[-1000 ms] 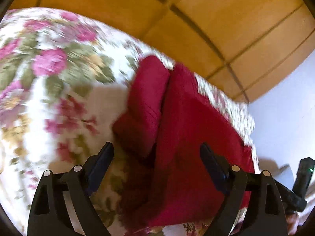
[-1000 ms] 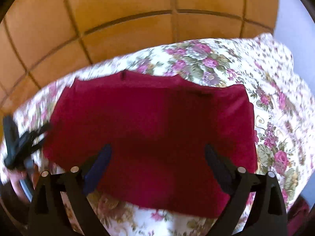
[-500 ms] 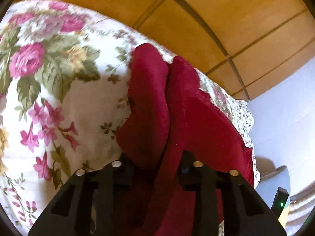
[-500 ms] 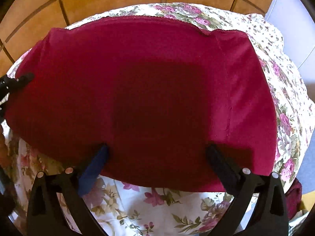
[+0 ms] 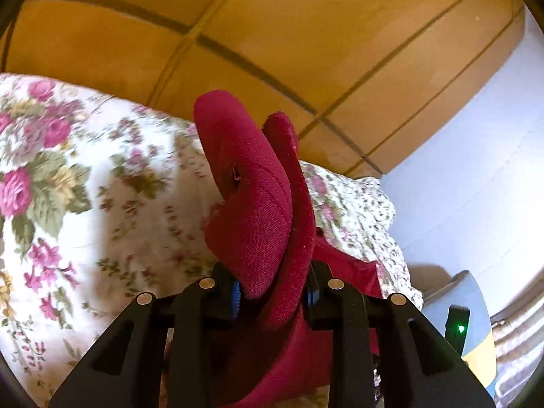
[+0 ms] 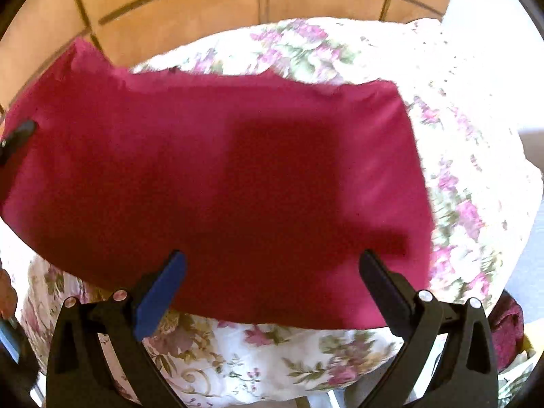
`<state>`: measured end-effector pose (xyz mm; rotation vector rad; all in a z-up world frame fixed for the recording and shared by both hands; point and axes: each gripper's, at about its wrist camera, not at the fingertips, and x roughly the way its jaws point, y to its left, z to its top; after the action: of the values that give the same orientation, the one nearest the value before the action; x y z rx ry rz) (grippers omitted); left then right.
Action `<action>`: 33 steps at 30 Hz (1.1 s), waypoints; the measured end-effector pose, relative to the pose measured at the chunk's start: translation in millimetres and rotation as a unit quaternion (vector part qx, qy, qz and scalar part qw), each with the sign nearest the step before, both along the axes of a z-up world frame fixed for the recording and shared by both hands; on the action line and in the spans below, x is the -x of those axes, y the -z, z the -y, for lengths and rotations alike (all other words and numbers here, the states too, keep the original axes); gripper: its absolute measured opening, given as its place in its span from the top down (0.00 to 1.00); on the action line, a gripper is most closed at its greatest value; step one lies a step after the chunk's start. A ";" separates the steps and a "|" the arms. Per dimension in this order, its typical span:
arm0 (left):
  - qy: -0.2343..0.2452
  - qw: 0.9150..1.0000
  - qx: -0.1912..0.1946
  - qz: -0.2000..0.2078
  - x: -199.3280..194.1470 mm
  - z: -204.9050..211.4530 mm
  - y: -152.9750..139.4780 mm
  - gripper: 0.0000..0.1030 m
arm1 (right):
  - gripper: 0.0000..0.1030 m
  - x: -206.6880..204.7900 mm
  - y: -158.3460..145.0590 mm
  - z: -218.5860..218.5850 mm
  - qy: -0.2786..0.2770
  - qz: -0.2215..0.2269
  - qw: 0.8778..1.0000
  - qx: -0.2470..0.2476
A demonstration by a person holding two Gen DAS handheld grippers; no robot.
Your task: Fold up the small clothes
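A dark red garment (image 6: 204, 170) lies spread on a table under a floral cloth (image 6: 306, 357). In the left wrist view my left gripper (image 5: 272, 294) has its jaws closing, pads pressed on a bunched double fold of the red garment (image 5: 251, 204), which stands up above the floral cloth (image 5: 85, 221). That corner shows raised at the far left of the right wrist view, with a left gripper finger (image 6: 20, 132) beside it. My right gripper (image 6: 272, 261) is open and hovers over the garment's near hem with nothing gripped.
An orange tiled floor (image 6: 170, 0) lies beyond the table. A pale blue wall (image 5: 476, 170) is to the right. A blue and yellow object (image 5: 476, 323) sits low on the right. Another dark red piece (image 6: 506, 326) lies off the table's right edge.
My left gripper went from wide open to clamped on the garment's folded edge and lifted it off the table. My right gripper stayed open and shifted over the near hem.
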<state>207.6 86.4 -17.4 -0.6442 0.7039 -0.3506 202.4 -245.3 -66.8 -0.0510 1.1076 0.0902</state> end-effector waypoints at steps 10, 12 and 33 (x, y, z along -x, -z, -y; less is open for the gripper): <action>0.047 0.998 -0.024 0.033 -4.0 55.1 -35.1 0.75 | 0.02 -29.2 8.4 87.3 0.106 -0.058 0.992 -0.021; 0.056 0.997 -0.030 0.039 -3.6 67.4 -41.1 0.75 | 0.02 -31.7 1.8 120.7 0.155 -0.057 0.983 -0.074; 0.174 0.969 -0.171 0.024 -11.5 269.1 -13.2 0.75 | 0.02 -4.2 -17.1 243.7 0.353 -0.019 0.897 -0.265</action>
<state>219.1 -182.7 -4.2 -0.1804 0.8100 -0.5517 206.6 -489.0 -49.7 0.8445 1.0507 -0.2625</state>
